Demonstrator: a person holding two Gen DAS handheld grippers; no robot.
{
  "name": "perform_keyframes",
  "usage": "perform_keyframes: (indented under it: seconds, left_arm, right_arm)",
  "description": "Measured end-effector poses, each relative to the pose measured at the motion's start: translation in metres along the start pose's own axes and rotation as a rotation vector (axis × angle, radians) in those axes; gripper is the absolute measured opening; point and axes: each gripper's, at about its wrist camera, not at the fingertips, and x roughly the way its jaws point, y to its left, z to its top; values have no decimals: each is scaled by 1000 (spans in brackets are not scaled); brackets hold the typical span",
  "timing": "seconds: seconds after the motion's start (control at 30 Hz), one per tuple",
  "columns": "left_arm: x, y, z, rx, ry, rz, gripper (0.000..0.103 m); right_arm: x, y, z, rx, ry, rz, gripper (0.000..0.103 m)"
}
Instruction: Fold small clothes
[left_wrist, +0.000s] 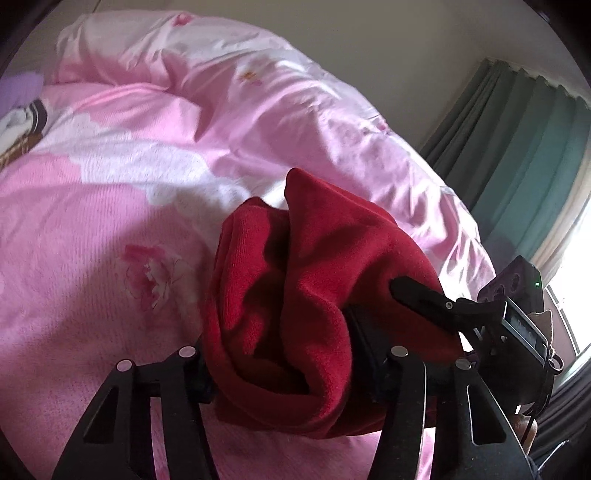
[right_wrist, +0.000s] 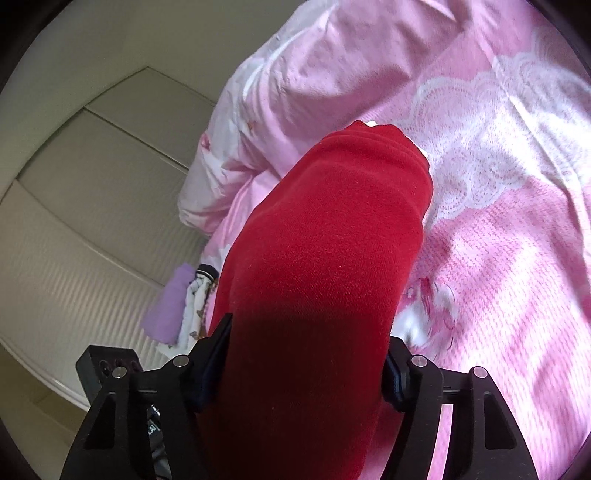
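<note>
Both grippers pinched the bunched red garment (left_wrist: 295, 280) between their fingers, the left gripper (left_wrist: 280, 354) and right gripper (right_wrist: 303, 373) each clamping an end, its long axis spanning them above the pink bed (left_wrist: 92, 229).

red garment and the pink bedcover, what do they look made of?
Red garment: probably a soft knit, fleece or brushed cotton; matte, fuzzy nap, fine ribbing along its far edge, thick rounded folds.
Pink bedcover: likely woven cotton with a printed flower and lace pattern; matte, fine textured weave.
Pink quilt behind it: smoother, slightly shiny fabric with sharp creases.
</note>
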Motion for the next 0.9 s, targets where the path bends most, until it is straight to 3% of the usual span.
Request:
perform_keyframes:
  seconds: [0.27, 0.5, 0.7, 0.9]
  left_arm:
    - [-41, -21, 21, 22, -7, -36, 55]
    - [-110, -18, 57, 49, -66, -11, 55]
    - [-185, 24, 105, 53, -148, 68, 55]
    - [-264, 100, 168, 57, -221, 201, 56]
  right_arm:
    - [-36, 41, -1, -14, -42, 23, 66]
    - [-33, 112, 3, -64, -60, 81, 66]
    - [17, 195, 7, -117, -42, 176, 66]
    - [111, 293, 12, -161, 6, 293, 66]
